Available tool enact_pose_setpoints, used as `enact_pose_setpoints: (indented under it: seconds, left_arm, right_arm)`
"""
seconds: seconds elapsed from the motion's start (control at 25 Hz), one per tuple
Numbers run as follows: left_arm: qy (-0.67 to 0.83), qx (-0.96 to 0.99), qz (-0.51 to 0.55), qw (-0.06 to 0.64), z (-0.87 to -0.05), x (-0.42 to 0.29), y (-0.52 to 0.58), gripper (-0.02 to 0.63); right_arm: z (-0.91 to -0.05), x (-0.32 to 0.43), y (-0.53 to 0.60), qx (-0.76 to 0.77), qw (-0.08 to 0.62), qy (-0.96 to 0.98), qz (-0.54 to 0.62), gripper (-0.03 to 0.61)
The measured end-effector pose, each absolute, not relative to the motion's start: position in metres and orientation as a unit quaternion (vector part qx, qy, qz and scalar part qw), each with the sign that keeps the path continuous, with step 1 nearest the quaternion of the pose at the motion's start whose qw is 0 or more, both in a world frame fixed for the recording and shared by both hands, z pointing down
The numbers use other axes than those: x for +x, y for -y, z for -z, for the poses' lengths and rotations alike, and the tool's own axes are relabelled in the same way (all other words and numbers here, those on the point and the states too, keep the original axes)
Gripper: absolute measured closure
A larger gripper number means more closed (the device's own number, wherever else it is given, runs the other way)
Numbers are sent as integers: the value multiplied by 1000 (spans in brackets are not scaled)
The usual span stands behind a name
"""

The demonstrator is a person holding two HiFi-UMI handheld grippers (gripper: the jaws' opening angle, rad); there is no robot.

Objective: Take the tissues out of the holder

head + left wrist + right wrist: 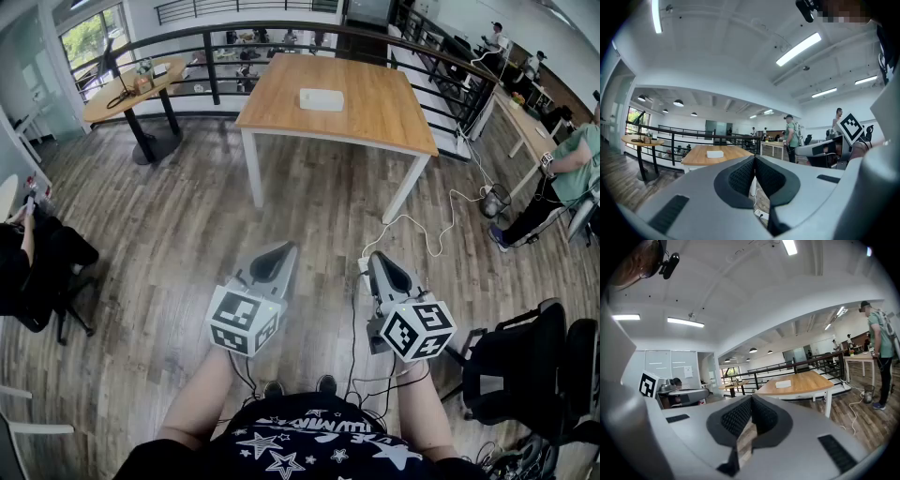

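Okay, your left hand-held gripper [277,253] and right hand-held gripper [380,261] are both closed, empty, and the tissue holder [322,98] lies crosswise on the worktop [384,117] well ahead, roughly between them.

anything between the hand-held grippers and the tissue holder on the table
Nothing visible: only open floor separates the left hand-held gripper and right hand-held gripper from the table, where the tissue holder sits.

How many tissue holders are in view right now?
1. The white tissue holder lies near the middle of the square wooden table ahead. The items on the round table at rear left are too small to identify, so another may be hidden there.
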State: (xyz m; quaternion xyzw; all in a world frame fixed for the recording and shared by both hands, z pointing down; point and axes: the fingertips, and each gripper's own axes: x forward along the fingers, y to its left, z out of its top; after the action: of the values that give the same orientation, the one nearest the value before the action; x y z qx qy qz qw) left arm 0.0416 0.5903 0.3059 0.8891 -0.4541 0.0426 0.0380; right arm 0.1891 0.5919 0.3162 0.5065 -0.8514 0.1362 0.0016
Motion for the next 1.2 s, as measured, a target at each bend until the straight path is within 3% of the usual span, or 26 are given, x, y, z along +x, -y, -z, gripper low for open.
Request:
enact_pose_setpoints:
  seconds: [0.84, 1.2]
  left_arm:
    - [454, 889, -42, 36, -311, 23, -629, 603]
    - [456, 888, -45, 32, -311, -9, -638, 603]
  right_arm:
    - [-321, 168, -633, 509, 10, 851, -128, 565]
    - [-321, 143, -638, 501, -53, 848, -163, 563]
